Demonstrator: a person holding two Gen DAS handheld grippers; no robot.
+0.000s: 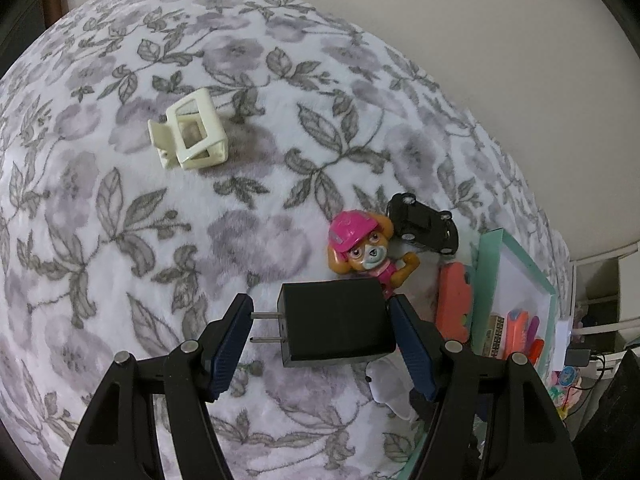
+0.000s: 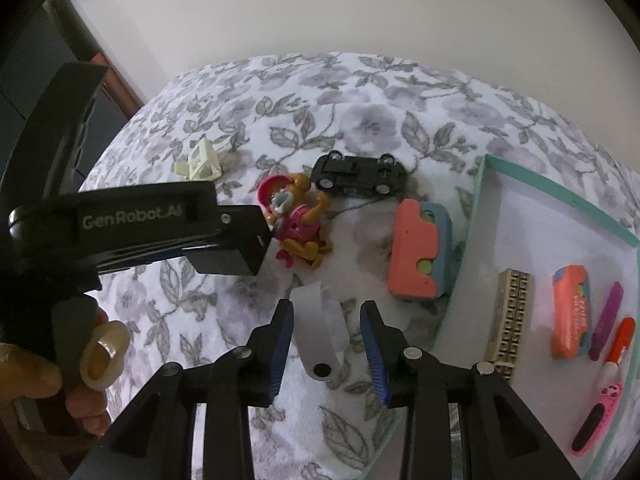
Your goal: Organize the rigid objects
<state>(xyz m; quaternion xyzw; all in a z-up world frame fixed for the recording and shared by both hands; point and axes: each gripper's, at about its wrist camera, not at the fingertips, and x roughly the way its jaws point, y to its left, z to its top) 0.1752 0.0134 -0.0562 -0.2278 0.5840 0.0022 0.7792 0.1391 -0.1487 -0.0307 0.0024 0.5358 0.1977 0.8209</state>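
Our left tool sits spread around the black charger, prongs pointing at its left pad; nothing is squeezed yet.

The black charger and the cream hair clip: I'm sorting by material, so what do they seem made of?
The charger looks like hard matte plastic, judging by its flat faces and dull sheen, with two bare metal prongs. The hair clip looks like glossy rigid plastic, probably, given its smooth highlights and thin open frame.
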